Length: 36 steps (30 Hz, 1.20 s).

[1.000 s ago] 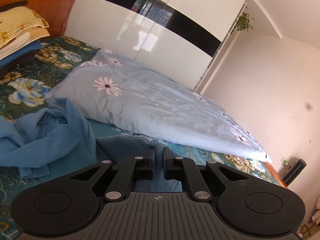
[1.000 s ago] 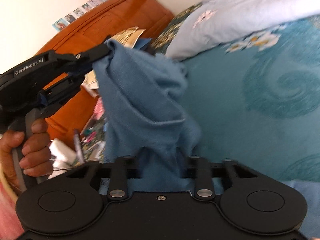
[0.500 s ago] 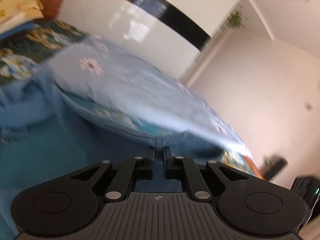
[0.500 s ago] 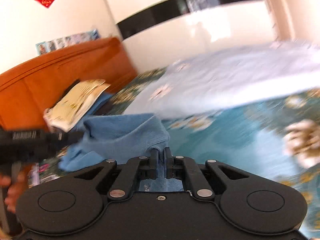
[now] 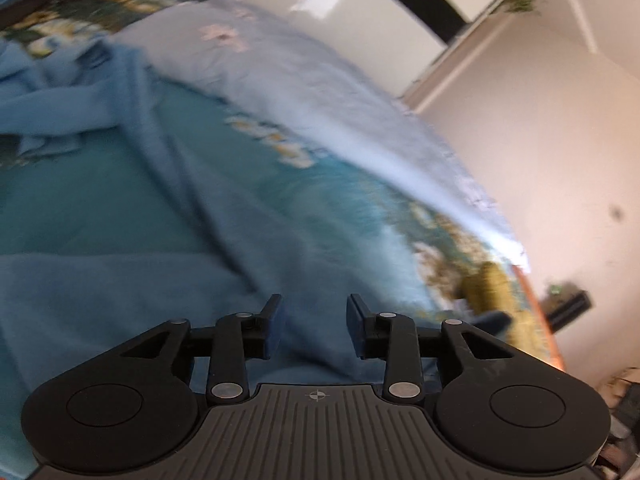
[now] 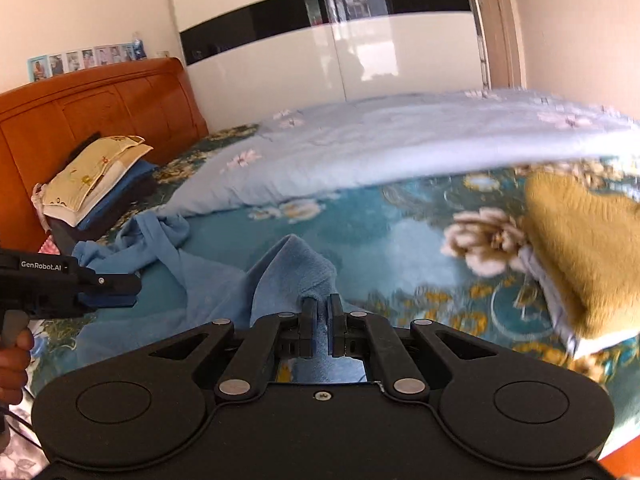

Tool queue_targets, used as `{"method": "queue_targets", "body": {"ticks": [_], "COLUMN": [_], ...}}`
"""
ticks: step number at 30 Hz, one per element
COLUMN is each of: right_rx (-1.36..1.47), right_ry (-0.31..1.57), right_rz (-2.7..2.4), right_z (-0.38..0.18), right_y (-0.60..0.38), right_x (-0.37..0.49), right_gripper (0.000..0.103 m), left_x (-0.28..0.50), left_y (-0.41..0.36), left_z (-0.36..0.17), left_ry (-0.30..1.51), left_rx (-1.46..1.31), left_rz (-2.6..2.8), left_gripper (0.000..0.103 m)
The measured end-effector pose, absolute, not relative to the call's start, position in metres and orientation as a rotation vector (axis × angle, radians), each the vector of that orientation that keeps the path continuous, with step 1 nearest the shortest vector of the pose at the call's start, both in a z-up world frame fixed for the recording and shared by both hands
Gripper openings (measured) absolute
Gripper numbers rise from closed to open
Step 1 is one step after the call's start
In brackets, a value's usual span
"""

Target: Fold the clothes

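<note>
the left gripper [image 5: 314,326] hangs with jaws spread over the blue garment [image 5: 208,216] lying on the teal floral bedspread [image 6: 360,236], while the right gripper [image 6: 319,322] pinches a raised fold of it, a mustard cloth [image 6: 580,256] at three o'clock.

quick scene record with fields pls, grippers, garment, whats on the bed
left hand-held gripper: open, fingers apart, low over the blue garment
right hand-held gripper: shut on a raised fold of the blue garment
blue garment: spread partly flat on the bed, crumpled at the far end
bed: teal floral sheet, orange wooden headboard
quilt: pale blue with flowers, along the bed's far side
mustard cloth: on the bed, right of the garment
folded stack: by the headboard
image quality: left wrist view motion-blurred
</note>
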State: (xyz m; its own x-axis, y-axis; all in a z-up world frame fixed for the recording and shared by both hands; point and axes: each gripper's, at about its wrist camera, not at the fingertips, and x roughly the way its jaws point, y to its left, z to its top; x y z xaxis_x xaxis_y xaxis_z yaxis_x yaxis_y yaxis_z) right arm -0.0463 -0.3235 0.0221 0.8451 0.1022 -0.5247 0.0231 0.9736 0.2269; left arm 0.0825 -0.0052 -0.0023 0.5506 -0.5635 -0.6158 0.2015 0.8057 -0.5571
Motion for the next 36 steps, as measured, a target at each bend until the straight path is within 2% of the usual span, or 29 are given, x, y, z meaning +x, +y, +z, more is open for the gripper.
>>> {"method": "queue_targets", "body": {"ticks": [8,18,20,23,25,28,31,36], "right_rx": [0.261,0.335,0.343,0.354,0.356,0.363,0.372,0.379], "right_ry": [0.577,0.559,0.555,0.552,0.553,0.557,0.566,0.568], "right_rz": [0.027,0.004,0.0,-0.003,-0.004,-0.006,-0.011,-0.01], "right_z": [0.014,0.01,0.009,0.008,0.007,0.004,0.0,-0.001], "right_y": [-0.329,-0.343,-0.345,-0.347,-0.348,-0.349,-0.35,-0.35], "right_x": [-0.037,-0.029,-0.026,-0.022,-0.02,-0.019,-0.018,-0.018], "right_gripper": [0.006,0.007,0.007,0.007,0.008,0.01,0.012,0.014], "left_x": [0.121,0.135,0.136,0.134,0.133,0.129,0.129,0.138], "left_y": [-0.019,-0.039,-0.039,-0.037,-0.033,-0.026,-0.024,-0.034], "left_z": [-0.04,-0.049,-0.05,-0.052,-0.052,-0.054,-0.06,-0.063], "left_ry": [1.014,1.03,1.022,1.022,1.045,1.068,1.09,1.087], "left_rx": [-0.534,-0.63,-0.646,-0.644,-0.647,-0.655,-0.693,-0.74], "left_rz": [-0.462,-0.509,-0.503,-0.496,-0.49,-0.477,-0.484,-0.525], "left_gripper": [0.032,0.033,0.021,0.02,0.021,0.036,0.039,0.039]}}
